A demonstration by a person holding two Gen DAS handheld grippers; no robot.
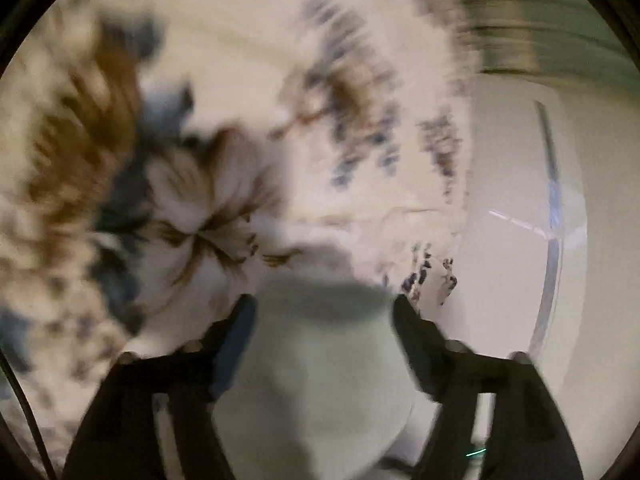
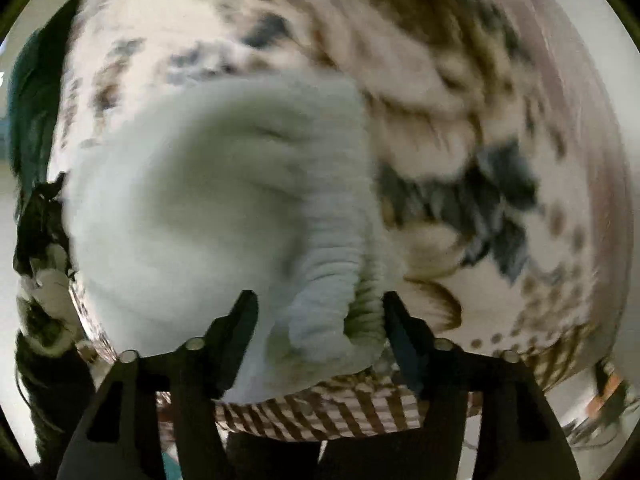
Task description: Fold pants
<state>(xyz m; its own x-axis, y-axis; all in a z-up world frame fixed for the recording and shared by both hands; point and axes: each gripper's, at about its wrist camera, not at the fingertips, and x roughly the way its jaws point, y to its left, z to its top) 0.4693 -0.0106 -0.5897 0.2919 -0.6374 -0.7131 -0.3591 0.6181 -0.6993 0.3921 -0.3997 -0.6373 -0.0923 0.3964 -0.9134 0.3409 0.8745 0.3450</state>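
The floral bedspread [image 2: 500,120] fills both views. On it lie the pale green pants [image 2: 208,200], bunched from the centre to 6 o'clock in the right view. The right tool [image 2: 320,304] straddles a ribbed fold, but I cannot tell if it presses. The left tool [image 1: 324,308] stands released over the cloth. The step looks like regrasping; next, each tool must clench an edge.

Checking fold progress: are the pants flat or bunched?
Bunched. The pale green pants sit in a rumpled mound on the floral bedspread, ribbed waistband curled.
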